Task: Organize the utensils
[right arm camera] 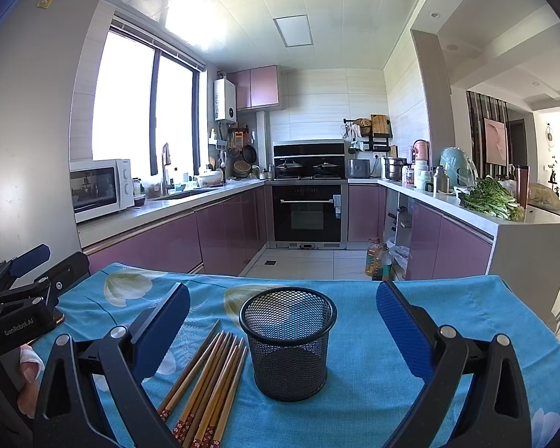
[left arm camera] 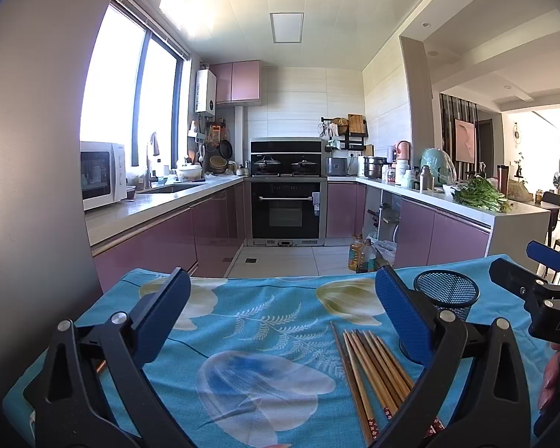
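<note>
Several wooden chopsticks [left arm camera: 373, 369] lie side by side on the blue floral tablecloth [left arm camera: 242, 321], just left of a black mesh cup [left arm camera: 446, 293]. In the right wrist view the mesh cup [right arm camera: 288, 339] stands upright and empty, centred between the fingers, with the chopsticks [right arm camera: 209, 384] to its left. My left gripper [left arm camera: 283, 306] is open above the cloth with nothing between its fingers; the chopsticks lie near its right finger. My right gripper [right arm camera: 283, 317] is open too, its fingers apart on either side of the cup without touching it. Each gripper shows at the edge of the other's view.
The tablecloth [right arm camera: 448, 306] covers a table whose far edge faces a kitchen. Oil bottles [right arm camera: 379, 259] stand on the floor beyond it. Purple cabinets, a microwave [left arm camera: 102, 173], an oven [right arm camera: 306, 212] and a counter with greens [right arm camera: 492, 198] lie farther back.
</note>
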Demonstrator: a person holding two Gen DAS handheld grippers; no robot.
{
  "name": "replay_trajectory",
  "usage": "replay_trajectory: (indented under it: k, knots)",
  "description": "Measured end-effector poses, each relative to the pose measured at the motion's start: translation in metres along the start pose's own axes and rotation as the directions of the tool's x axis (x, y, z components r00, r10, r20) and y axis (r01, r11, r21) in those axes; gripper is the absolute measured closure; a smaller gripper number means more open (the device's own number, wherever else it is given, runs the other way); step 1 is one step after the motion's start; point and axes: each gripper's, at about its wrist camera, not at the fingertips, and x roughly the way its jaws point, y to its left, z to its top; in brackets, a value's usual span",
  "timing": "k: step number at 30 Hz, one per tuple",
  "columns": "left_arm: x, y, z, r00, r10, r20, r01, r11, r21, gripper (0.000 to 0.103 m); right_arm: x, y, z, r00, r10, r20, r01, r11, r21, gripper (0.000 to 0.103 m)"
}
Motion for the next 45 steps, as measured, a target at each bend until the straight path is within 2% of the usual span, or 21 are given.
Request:
replay_trajectory:
  k: [45]
  knots:
    - [0.0047,0.0026,-0.0081,1.0,-0.02,-0.021,0.02,1.0,-0.005,0.005,-0.0014,-0.0044,0.0008,1.0,0.009,-0.005,-0.009,1.0,0.006,0.006]
